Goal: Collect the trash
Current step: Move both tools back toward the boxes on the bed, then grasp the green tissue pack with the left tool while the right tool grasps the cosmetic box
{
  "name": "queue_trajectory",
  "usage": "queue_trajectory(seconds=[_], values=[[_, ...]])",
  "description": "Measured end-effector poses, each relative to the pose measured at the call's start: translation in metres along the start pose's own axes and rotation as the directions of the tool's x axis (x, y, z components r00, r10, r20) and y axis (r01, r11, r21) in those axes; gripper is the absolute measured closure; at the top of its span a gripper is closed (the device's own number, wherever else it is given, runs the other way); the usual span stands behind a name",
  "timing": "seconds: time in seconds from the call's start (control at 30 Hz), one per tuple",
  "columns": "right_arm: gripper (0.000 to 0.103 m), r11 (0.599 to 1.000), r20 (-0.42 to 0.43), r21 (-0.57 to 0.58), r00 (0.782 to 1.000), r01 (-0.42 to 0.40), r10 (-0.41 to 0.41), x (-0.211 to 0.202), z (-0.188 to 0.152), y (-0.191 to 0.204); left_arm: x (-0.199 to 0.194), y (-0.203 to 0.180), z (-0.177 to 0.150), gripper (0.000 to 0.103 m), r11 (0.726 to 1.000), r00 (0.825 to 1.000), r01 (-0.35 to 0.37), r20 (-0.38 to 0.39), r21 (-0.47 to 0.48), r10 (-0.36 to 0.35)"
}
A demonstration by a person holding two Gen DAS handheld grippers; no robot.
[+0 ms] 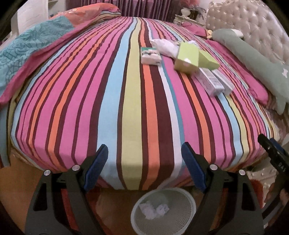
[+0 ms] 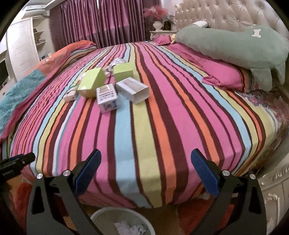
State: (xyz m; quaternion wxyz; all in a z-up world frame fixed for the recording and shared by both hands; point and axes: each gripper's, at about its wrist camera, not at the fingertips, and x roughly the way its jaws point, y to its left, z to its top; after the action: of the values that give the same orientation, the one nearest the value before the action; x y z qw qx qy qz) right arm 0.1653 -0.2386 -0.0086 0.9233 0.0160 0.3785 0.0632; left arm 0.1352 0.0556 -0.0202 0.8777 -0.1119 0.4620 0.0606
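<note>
- Fingers (image 1: 103,153) of left gripper (image 1: 144,153) and right gripper (image 2: 146,159) gaping apart, gripping nothing.
- Boxes (image 2: 106,97) lying mid-bed, far beyond bin (image 1: 187,197); risking tipping or slipping on soft bed (image 2: 180,117) during pinching.

Green pillow (image 2: 234,45), tufted headboard (image 2: 225,14), purple curtains (image 2: 101,21), striped bedsheet (image 2: 144,117).

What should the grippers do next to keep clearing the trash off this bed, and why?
Probably reach the right gripper forward to the nearest white box. Both it and the left gripper are open and empty, the bin holds only crumpled paper, and boxes still lie on the bed.
</note>
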Motion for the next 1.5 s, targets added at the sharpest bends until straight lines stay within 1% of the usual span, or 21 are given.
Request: queue_trajectory(seconds=[0.2, 0.33, 0.7, 0.93, 1.1, 1.27, 1.5], values=[[0.008, 1.000, -0.006, -0.012, 1.000, 0.006, -0.006, 0.022, 0.016, -0.008, 0.020, 0.001, 0.027, 0.022, 1.000, 1.000, -0.007, -0.004, -0.021, 0.007], [0.008, 0.999, -0.031, -0.031, 0.999, 0.008, -0.009, 0.042, 0.024, -0.010, 0.036, -0.003, 0.046, 0.022, 1.000, 1.000, -0.013, -0.009, -0.028, 0.013], [0.008, 0.996, -0.052, -0.093, 0.999, 0.000, -0.005, 0.083, 0.051, -0.008, 0.082, -0.014, 0.092, 0.022, 0.999, 0.999, -0.043, -0.022, -0.029, 0.042], [0.008, 0.988, -0.071, -0.147, 0.997, -0.038, 0.027, 0.107, 0.063, -0.004, 0.107, -0.015, 0.115, 0.022, 0.998, 0.998, -0.063, -0.031, -0.031, 0.062], [0.008, 0.982, -0.093, -0.179, 0.994, -0.067, 0.050, 0.123, 0.071, -0.002, 0.119, -0.019, 0.130, 0.022, 0.997, 0.997, -0.070, -0.028, -0.027, 0.070], [0.008, 0.973, -0.105, -0.215, 0.993, -0.084, 0.062, 0.134, 0.078, 0.001, 0.129, -0.020, 0.144, 0.022, 0.997, 0.997, -0.072, -0.027, -0.042, 0.071], [0.008, 0.969, -0.118, -0.220, 0.989, -0.112, 0.087, 0.145, 0.088, 0.005, 0.139, -0.023, 0.163, 0.022, 0.997, 0.998, -0.064, -0.015, -0.040, 0.064]])
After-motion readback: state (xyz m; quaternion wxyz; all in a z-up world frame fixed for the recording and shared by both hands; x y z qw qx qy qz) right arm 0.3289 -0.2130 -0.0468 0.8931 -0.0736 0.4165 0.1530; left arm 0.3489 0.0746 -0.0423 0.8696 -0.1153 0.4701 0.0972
